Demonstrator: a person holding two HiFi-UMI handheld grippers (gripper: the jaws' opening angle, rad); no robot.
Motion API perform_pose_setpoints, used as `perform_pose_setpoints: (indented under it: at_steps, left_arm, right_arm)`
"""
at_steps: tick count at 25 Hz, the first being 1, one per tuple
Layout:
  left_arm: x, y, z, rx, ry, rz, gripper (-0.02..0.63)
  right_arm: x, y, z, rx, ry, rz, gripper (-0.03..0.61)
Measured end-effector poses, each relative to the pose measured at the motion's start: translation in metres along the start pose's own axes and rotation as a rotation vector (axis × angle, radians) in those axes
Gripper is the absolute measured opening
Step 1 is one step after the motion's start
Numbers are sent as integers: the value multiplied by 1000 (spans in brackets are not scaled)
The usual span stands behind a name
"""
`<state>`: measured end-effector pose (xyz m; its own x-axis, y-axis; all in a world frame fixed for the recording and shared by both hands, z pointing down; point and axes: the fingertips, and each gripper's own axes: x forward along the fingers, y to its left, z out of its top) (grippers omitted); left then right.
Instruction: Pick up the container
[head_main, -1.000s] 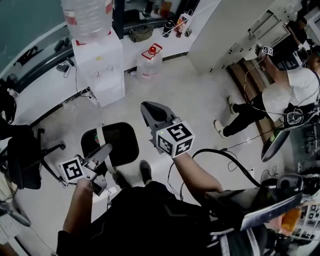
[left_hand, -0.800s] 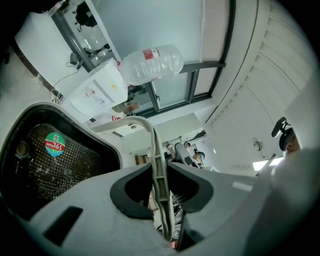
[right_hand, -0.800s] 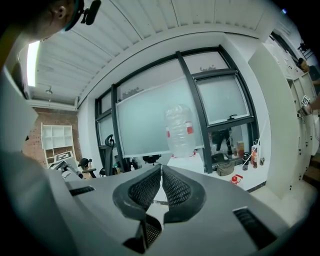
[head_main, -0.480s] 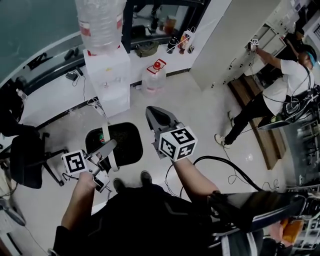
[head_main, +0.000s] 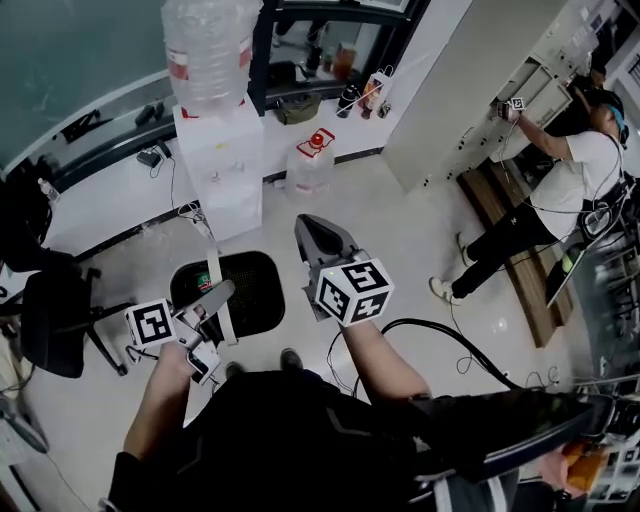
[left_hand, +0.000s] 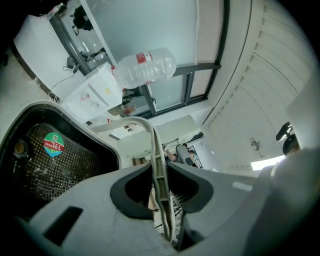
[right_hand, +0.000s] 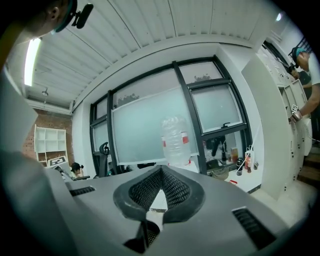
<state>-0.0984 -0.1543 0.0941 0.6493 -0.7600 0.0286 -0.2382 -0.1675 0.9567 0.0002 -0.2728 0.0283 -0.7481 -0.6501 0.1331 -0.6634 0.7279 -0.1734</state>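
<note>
A black mesh container (head_main: 245, 290) with a white bail handle (head_main: 213, 272) hangs above the floor from my left gripper (head_main: 218, 297). In the left gripper view the jaws are shut on the thin white handle (left_hand: 156, 150), and the container's mesh wall (left_hand: 45, 160), with a round green and red sticker, hangs at the left. My right gripper (head_main: 316, 236) is held beside the container at its right. Its pads meet at the tip with nothing between them (right_hand: 161, 171).
A white water dispenser (head_main: 225, 160) with a big clear bottle (head_main: 207, 50) stands ahead, with a water jug (head_main: 312, 162) on the floor beside it. A black office chair (head_main: 50, 320) is at the left. A person (head_main: 560, 190) works at white cabinets on the right. A black cable (head_main: 440, 335) loops over the floor.
Both grippers have risen a little, the container hanging from the left one coming up with it. The person at the right has stood up and reaches to the cabinets.
</note>
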Motion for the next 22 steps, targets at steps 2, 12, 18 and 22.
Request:
perform_pose_setpoints:
  at_steps: [2, 12, 18, 22]
  left_arm:
    - [-2, -1, -1, -7, 3, -1, 89]
    - [0, -2, 1, 14, -13, -10, 88]
    - [0, -5, 1, 16, -11, -12, 88]
    - [0, -5, -2, 26, 9, -8, 89]
  right_arm:
    - [0, -4, -6, 10, 22, -19, 8]
    - [-3, -1, 0, 11, 19, 6, 8]
    - [-3, 1, 0, 10, 24, 12, 8]
    - [-7, -1, -1, 7, 31, 6, 8]
